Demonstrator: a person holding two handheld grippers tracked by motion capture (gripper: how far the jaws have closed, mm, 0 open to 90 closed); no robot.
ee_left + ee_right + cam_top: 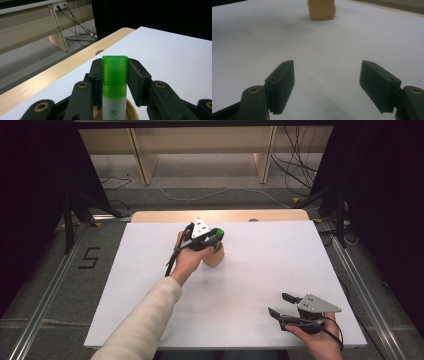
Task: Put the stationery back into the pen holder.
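Note:
A marker with a green cap and white body (115, 82) stands upright between the jaws of my left gripper (115, 75), which is shut on it. Just below the marker is the round rim of a tan wooden cup (131, 112). From above, the left gripper (214, 239) hovers over that cup (214, 257) near the table's back middle, the green cap (218, 234) peeking out. My right gripper (280, 304) rests open at the front right with nothing between its fingers. Its own view shows the jaws (327, 85) apart and the cup (322, 10) far ahead.
The white tabletop (260, 265) has a wooden strip (220, 215) along its back edge. Beyond it are bench legs and loose cables (295, 175) on the floor. Metal rails (45, 305) run along both sides of the table.

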